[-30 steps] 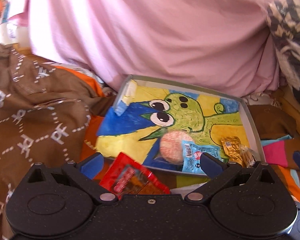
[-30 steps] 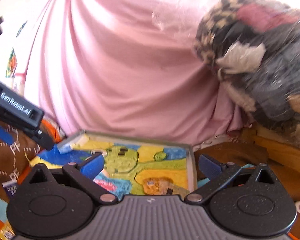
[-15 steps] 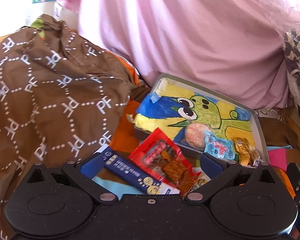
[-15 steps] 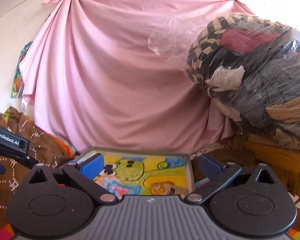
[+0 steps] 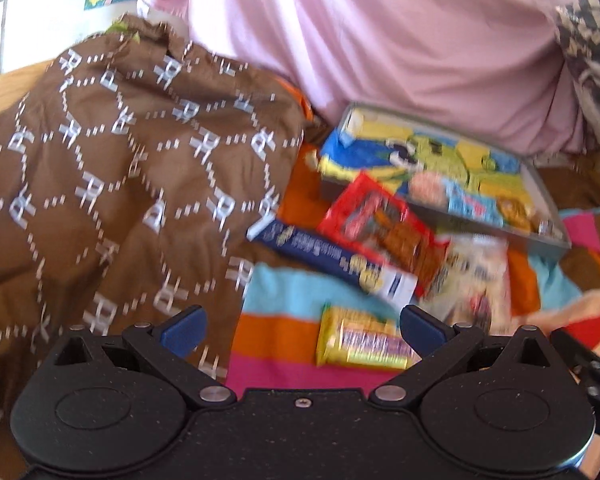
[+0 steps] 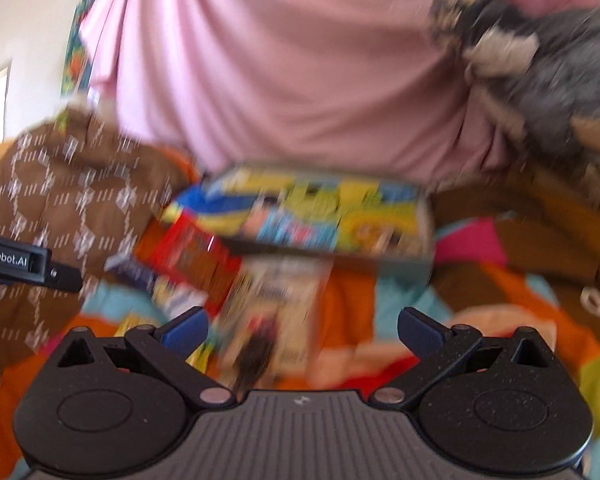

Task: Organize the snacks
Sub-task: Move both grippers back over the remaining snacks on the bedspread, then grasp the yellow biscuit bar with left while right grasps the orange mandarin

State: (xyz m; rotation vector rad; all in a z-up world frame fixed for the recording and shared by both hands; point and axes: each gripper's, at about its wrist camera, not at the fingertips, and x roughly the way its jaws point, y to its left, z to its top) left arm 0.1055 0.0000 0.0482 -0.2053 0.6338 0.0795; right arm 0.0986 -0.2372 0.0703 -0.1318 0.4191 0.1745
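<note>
Pink drape (image 5: 400, 40): hanging across the far side, backing the whole scene.

Brown patterned cloth (image 5: 112, 168): bunching up on the left, off the snacks.

Striped bedcover (image 5: 276, 332): lying under everything, carrying the loose packets.

Painted tray (image 5: 548, 216): sitting far right, seemingly the collecting place; a blue packet (image 5: 472, 204) and a gold one (image 5: 516, 212) are already lying inside.

White packet (image 6: 276, 312): lying near the tray's near edge, just beyond your right hand-held gripper (image 6: 302, 326), whose jaws are standing apart and empty.

Red packet (image 5: 380, 220): leaning against the tray's near wall, overlapping the blue bar (image 5: 332, 260).

Yellow bar (image 5: 364, 340): lying nearest you, between the spread, empty jaws of your left hand-held gripper (image 5: 302, 326), probably the next pick.

Both views are blurring.
</note>
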